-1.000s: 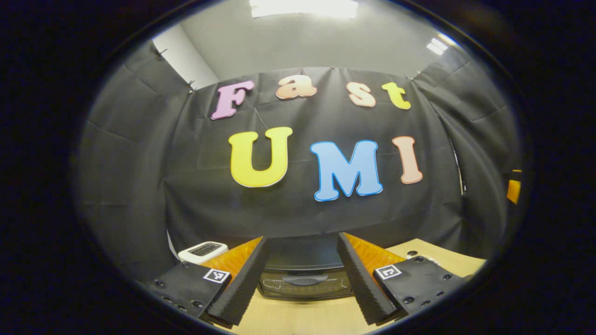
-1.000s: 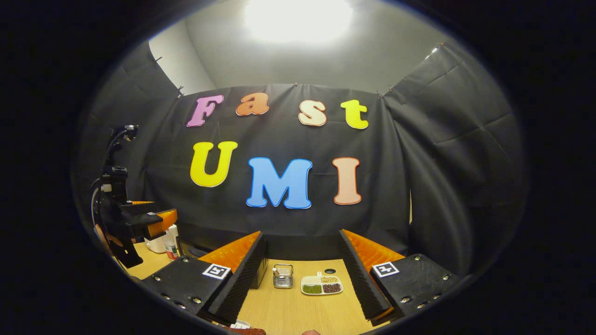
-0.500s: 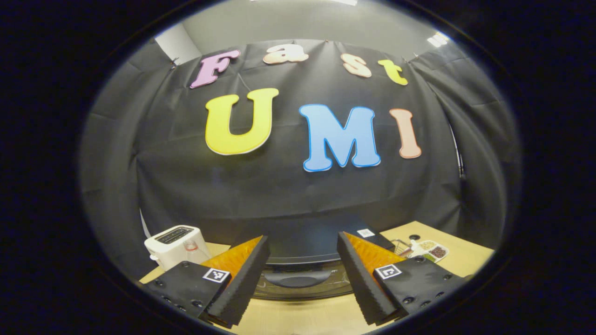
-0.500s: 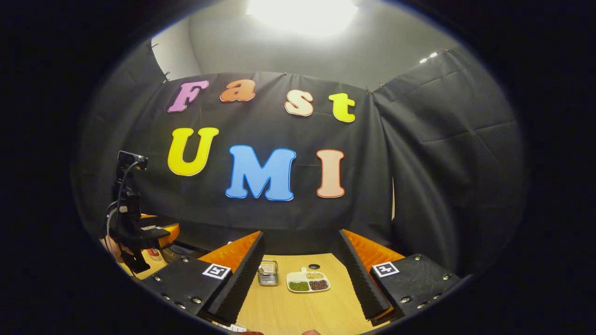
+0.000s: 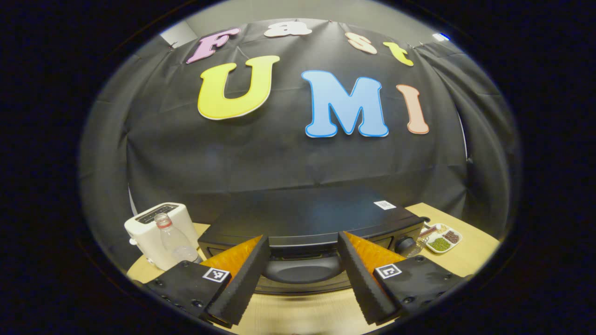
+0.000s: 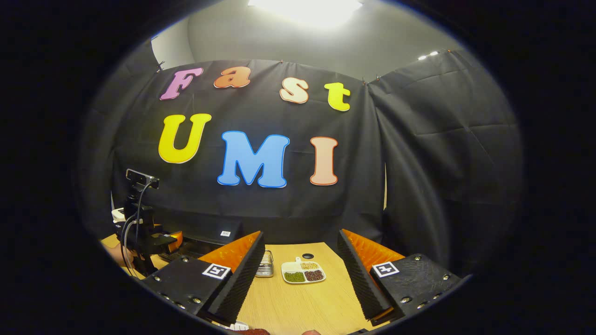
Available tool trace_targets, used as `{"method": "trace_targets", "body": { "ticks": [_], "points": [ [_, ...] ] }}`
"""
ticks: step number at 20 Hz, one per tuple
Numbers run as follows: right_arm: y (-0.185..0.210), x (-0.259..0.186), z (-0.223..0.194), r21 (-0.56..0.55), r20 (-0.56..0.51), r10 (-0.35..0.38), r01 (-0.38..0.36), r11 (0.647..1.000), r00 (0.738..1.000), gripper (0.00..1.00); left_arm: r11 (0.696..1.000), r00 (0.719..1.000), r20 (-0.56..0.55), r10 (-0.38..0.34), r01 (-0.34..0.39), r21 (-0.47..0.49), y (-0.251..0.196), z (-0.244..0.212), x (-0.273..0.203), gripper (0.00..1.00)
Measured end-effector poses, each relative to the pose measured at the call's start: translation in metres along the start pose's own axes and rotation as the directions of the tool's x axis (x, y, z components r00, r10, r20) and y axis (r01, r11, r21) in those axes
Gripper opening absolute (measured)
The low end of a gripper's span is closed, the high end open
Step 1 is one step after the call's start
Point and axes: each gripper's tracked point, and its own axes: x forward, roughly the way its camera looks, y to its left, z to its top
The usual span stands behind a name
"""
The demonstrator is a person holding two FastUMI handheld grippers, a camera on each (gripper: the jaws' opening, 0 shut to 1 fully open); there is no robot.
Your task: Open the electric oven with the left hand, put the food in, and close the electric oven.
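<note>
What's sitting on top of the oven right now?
The oven's flat black top carries just a small white sticker near its right rear corner. The near front edge is partly covered by the left tool.

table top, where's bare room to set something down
Bare wood lies in front of the divided dish and wire basket, between the right tool fingers. A narrow strip runs before the oven. Crowded: the toaster and bottle beside the oven.

Bright ceiling light [image 6: 305, 8] glare overhead; fisheye bending edges; oven top dim.
</note>
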Motion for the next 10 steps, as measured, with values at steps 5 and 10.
{"method": "trace_targets", "body": {
  "ticks": [5, 10],
  "points": [
    [-0.002, -0.004, -0.001, 0.015, -0.015, -0.005, 0.006, 1.000, 1.000, 0.95, 1.000, 1.000, -0.012, 0.001, -0.001, -0.001, 0.002, -0.013, 0.007, 0.98],
    [-0.004, -0.009, -0.007, 0.016, -0.032, 0.000, 0.001, 1.000, 0.999, 0.95, 1.000, 1.000, -0.013, 0.001, -0.001, -0.001, 0.002, -0.017, 0.004, 1.00]
  ]
}}
